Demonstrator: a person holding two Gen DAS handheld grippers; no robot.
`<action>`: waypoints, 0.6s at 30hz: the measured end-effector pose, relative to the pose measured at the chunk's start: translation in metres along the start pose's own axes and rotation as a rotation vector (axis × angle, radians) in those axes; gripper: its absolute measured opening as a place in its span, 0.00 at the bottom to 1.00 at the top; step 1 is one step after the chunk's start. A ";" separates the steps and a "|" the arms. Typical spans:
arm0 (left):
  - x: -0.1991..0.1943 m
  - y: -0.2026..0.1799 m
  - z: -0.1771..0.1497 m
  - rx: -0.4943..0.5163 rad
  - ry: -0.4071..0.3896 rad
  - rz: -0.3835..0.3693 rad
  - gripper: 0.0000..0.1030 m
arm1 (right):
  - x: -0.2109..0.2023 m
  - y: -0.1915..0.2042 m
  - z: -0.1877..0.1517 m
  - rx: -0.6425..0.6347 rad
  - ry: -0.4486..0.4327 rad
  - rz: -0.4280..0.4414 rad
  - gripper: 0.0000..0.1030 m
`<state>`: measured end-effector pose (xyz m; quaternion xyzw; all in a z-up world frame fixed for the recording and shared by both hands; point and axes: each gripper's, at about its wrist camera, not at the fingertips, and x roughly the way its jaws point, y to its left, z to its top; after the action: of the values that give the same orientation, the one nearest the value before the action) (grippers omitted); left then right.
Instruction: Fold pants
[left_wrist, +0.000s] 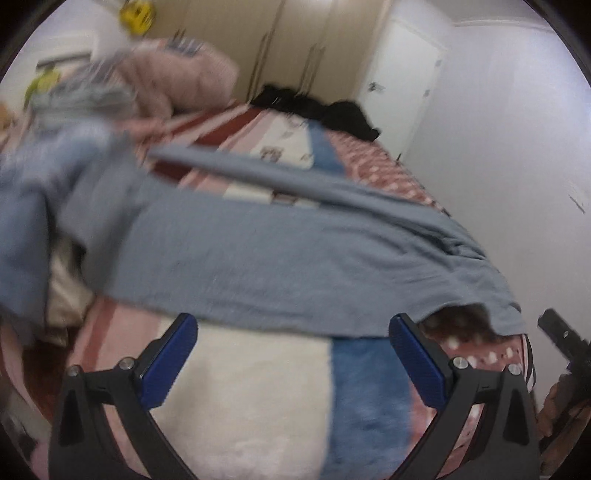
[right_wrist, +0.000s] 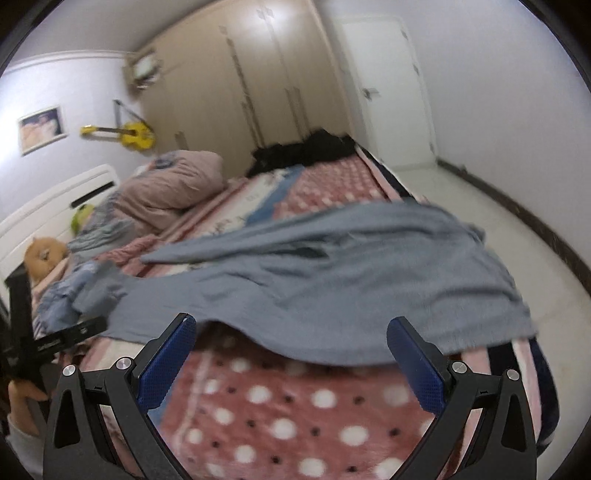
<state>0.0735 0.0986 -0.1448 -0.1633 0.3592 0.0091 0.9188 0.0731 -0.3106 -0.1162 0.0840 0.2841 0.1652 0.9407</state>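
Left gripper (left_wrist: 293, 325): spread wide, nothing between the blue ribbed pads (left_wrist: 171, 354), hovering just near of the pants' near edge.
Pants, left wrist view: grey-blue soft fabric pants (left_wrist: 280, 254) spread across the bed, one narrow leg stretching far-left to right, the broad part nearest; right end draped over the bed's right edge, near-right corner lifted off the cover.
Bed cover, left wrist view: pink, white and blue patched fleece blanket (left_wrist: 258, 398) under the pants.
Far end, left wrist view: black crumpled clothing (left_wrist: 317, 107) at the far end of the bed; pink puffy quilt (left_wrist: 177, 77) at far left, blurred.
Right edge, left wrist view: part of the right gripper (left_wrist: 565, 343), dark, partly cut off.

Right gripper (right_wrist: 291, 325): also spread wide, gripping nothing, blue pads (right_wrist: 419, 365) just near of the pants' hem.
Pants, right wrist view: same grey-blue pants (right_wrist: 351, 277) lying across the bed, right side hanging over the edge, near hem raised slightly above the red white-dotted blanket (right_wrist: 280, 417).
Left edge, right wrist view: left gripper's black frame (right_wrist: 44, 332), held in a hand (right_wrist: 22, 398).
Far wall, right wrist view: yellow toy guitar (right_wrist: 129, 134) hung left of the cream wardrobe doors (right_wrist: 251, 85); white door (right_wrist: 391, 85) at far right.
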 end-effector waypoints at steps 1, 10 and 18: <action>0.007 0.006 -0.002 -0.020 0.014 0.000 0.99 | 0.007 -0.009 -0.003 0.015 0.020 -0.019 0.99; 0.045 0.049 0.001 -0.151 0.034 0.076 0.99 | 0.022 -0.086 -0.022 0.199 0.078 -0.091 0.99; 0.064 0.066 0.030 -0.229 0.012 0.054 0.95 | 0.034 -0.131 -0.011 0.300 0.037 -0.123 0.99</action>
<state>0.1324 0.1637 -0.1861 -0.2577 0.3655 0.0739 0.8914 0.1283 -0.4202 -0.1755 0.2029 0.3273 0.0645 0.9206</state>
